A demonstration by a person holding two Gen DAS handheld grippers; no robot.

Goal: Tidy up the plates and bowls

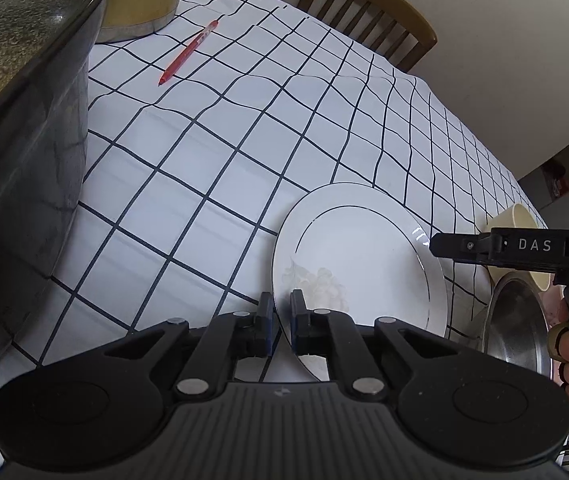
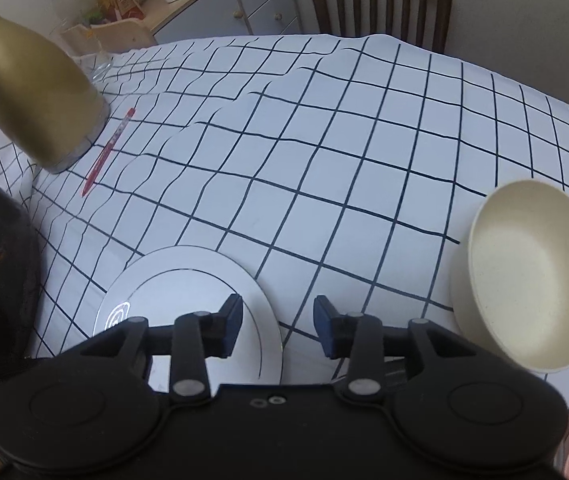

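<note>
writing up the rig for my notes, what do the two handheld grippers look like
Both are matte black plastic. The left gripper and right gripper each have two linkage arms with silver pivot pins, round side discs and blue finger pads. The left's body is ribbed; seen side-on, the right's carries white "DAS" lettering.

A glossy white plate point(image 1: 360, 256) is gleaming ahead of the left hand-held gripper point(image 1: 281, 322); rightward, a matt cream bowl point(image 2: 532, 276), polished metal bowl point(image 1: 518, 324); creased cloth point(image 1: 212, 152) is covering the surface.
</note>
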